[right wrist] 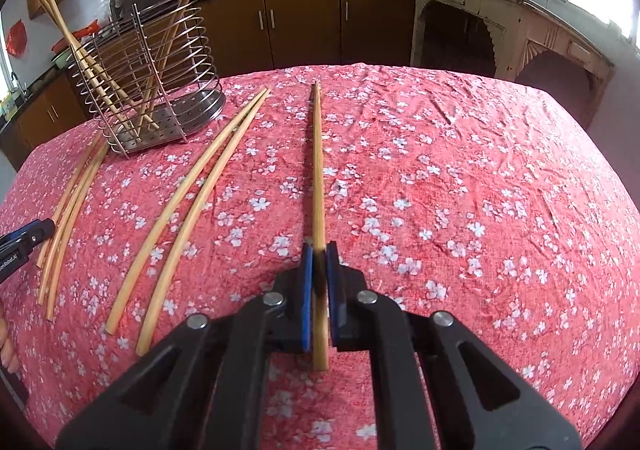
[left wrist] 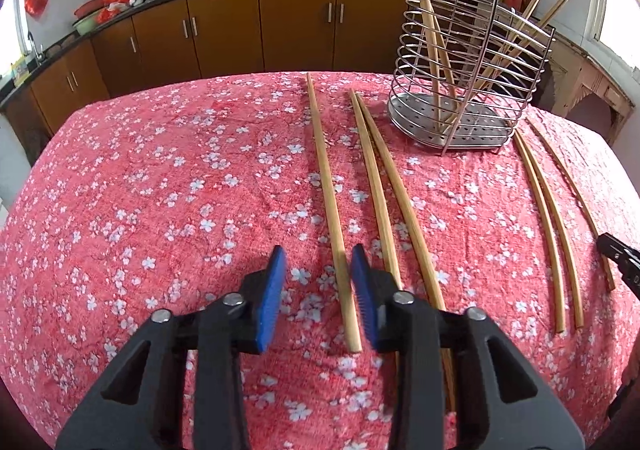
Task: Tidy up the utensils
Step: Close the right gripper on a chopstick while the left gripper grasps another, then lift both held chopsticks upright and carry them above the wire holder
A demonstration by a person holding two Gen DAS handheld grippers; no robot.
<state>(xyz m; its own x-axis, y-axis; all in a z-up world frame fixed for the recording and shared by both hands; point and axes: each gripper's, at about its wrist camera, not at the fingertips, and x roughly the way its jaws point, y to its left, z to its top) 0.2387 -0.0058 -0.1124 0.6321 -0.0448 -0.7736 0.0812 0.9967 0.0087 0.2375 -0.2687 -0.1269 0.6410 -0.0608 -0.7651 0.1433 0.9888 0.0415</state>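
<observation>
Several wooden chopsticks lie on the red flowered tablecloth (left wrist: 160, 190). A wire utensil holder (left wrist: 464, 90) stands at the back right and holds several chopsticks. It also shows in the right wrist view (right wrist: 156, 82). My left gripper (left wrist: 318, 262) is open, its blue pads either side of the near end of one chopstick (left wrist: 332, 210), with a pair of chopsticks (left wrist: 384, 186) just right of it. My right gripper (right wrist: 319, 250) is shut on a single chopstick (right wrist: 317, 154) near its thick end. The right gripper's tip shows in the left wrist view (left wrist: 620, 258).
Two curved-looking chopsticks (right wrist: 192, 202) lie left of the held one, and three more (right wrist: 68, 210) lie further left by the left gripper's tip (right wrist: 28, 238). Brown kitchen cabinets (left wrist: 224, 30) and a counter with woks stand beyond the table's far edge.
</observation>
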